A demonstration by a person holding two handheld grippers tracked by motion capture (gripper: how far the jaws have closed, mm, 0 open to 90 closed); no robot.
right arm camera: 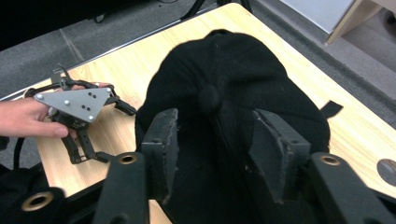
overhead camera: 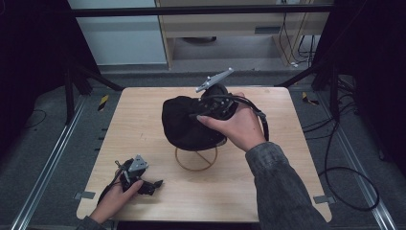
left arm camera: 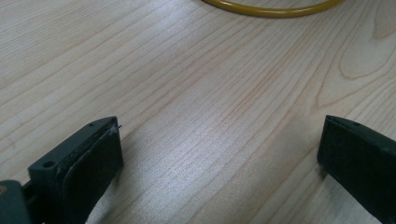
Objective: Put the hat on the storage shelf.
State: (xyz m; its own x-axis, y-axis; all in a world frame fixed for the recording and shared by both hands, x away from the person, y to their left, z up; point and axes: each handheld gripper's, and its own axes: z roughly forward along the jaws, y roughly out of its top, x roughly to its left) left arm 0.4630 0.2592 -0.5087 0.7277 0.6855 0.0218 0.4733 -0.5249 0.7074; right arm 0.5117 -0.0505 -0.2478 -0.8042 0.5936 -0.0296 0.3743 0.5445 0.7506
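Observation:
A black cap (overhead camera: 184, 122) sits on a yellow wire stand (overhead camera: 195, 160) at the middle of the wooden table (overhead camera: 143, 115). My right gripper (overhead camera: 205, 113) hangs over the cap's right side, held from above by a hand. In the right gripper view its jaws (right arm camera: 217, 140) stand apart over the crown (right arm camera: 233, 79), near the top button, and the pads do not press on the fabric. My left gripper (overhead camera: 152, 186) rests near the front left edge, open, with bare wood between its jaws (left arm camera: 219, 154). The left gripper (right arm camera: 116, 133) also shows in the right gripper view, beside the cap.
The stand's yellow ring base (left arm camera: 271, 10) lies just ahead of the left jaws. Black frame bars and cables surround the table. A round hole (right arm camera: 387, 170) marks the tabletop near its edge.

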